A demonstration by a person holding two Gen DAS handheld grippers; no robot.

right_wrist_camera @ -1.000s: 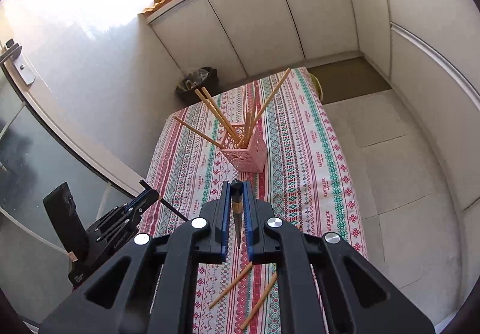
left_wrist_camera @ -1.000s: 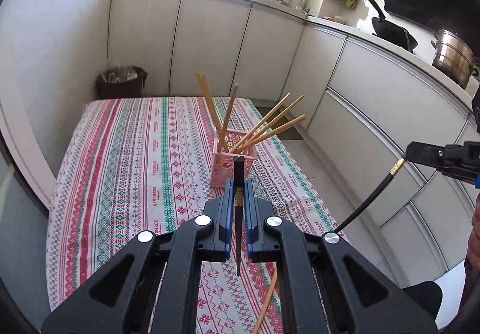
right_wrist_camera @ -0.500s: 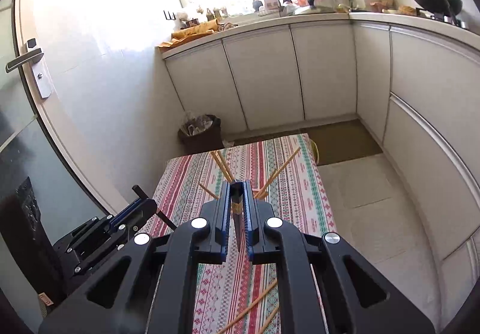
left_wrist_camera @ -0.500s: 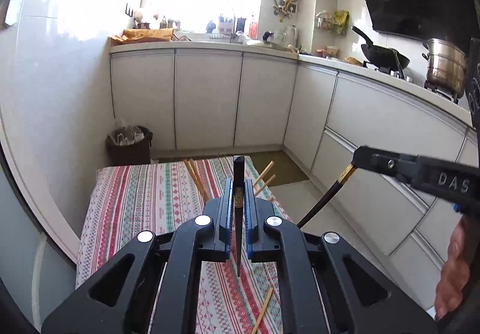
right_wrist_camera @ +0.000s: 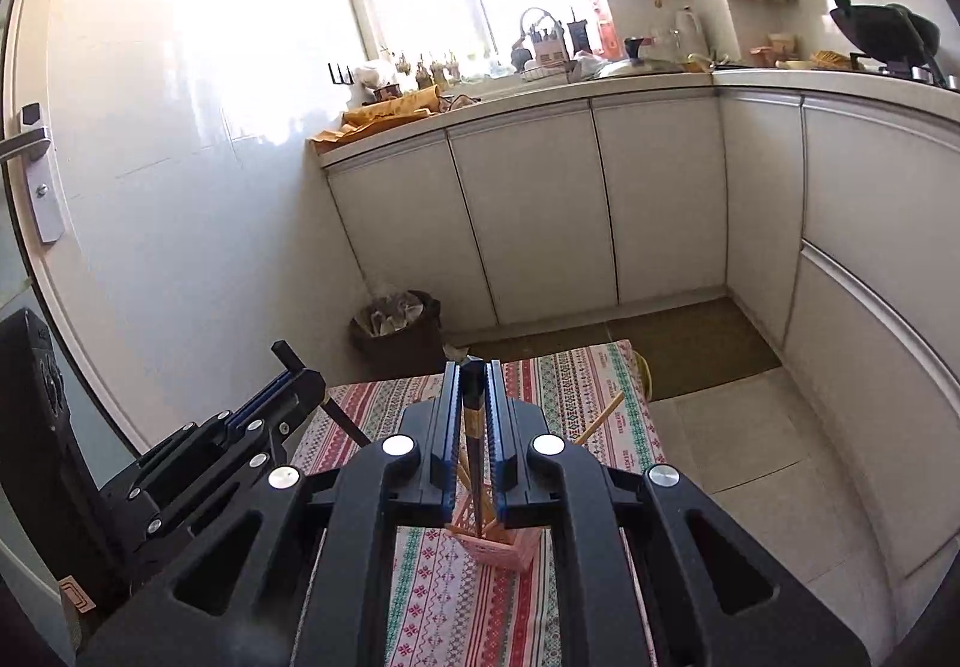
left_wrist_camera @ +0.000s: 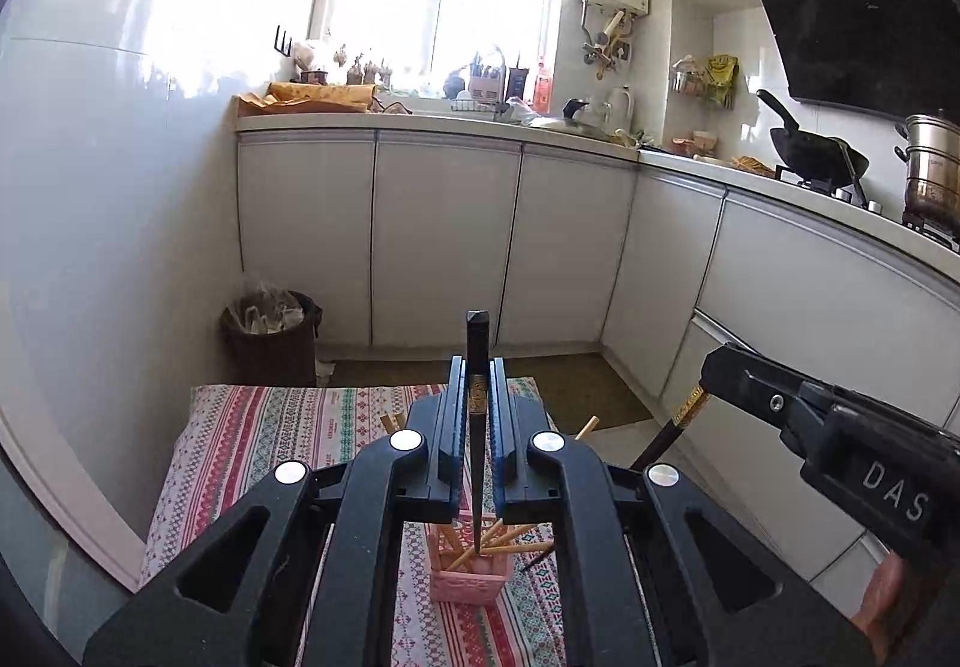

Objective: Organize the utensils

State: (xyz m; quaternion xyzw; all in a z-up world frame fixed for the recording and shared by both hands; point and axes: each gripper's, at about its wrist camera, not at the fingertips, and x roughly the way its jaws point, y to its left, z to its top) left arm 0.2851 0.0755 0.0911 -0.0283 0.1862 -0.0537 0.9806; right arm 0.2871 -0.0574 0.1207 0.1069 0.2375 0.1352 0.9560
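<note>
Left gripper & right gripper each clamp a black chopstick above pink holder w/ wooden chopsticks.

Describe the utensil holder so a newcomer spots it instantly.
Start at the striped tablecloth on the table near the white cabinets. On it stands a small pink lattice basket. It alone holds a fan of tan wooden chopsticks, unlike the brown waste bin on the floor.

Two black chopsticks, one pink holder, perhaps six wooden chopsticks.
</note>
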